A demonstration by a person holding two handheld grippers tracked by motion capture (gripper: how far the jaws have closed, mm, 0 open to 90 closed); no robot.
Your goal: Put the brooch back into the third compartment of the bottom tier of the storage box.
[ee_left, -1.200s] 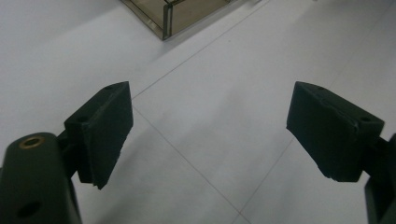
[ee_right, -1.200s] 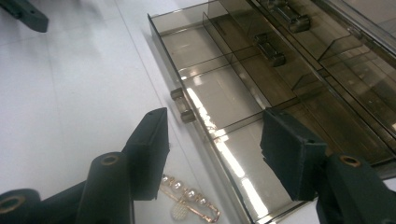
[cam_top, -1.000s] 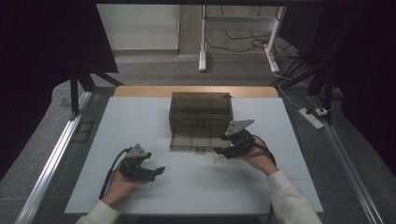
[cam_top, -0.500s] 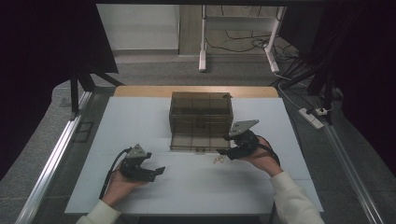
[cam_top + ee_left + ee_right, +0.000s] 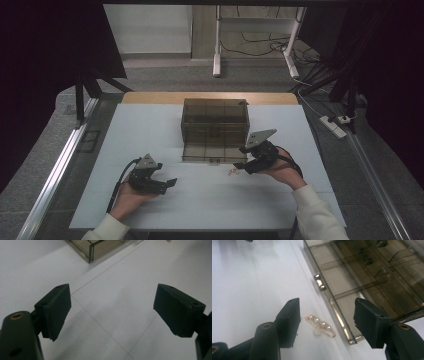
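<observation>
Right gripper (image 5: 325,316), jaws apart, poised low over white table (image 5: 210,200), just in front of pulled-out drawer (image 5: 352,292) of smoky transparent organiser box (image 5: 216,120). Between the jaws, lying flat on the table: small gold hair clip (image 5: 320,325) set with a row of pale beads, nearer the left-hand jaw of the right gripper view, touched by neither jaw so far as visible. Clip just beside the drawer's front edge, below the drawer's small metallic knob (image 5: 320,283); drawer divided by thin partitions into several compartments, contents not discernible.

High view: right gripper (image 5: 239,166) at the drawer's front right corner, clip (image 5: 233,171) a small pale speck just off the jaw tips. Left gripper (image 5: 172,183) resting on the table well to the left, apart from box and clip.

Left gripper view: jaws wide apart (image 5: 111,312), nothing between them but bare table; a corner of the drawer (image 5: 95,247) at upper edge.
</observation>
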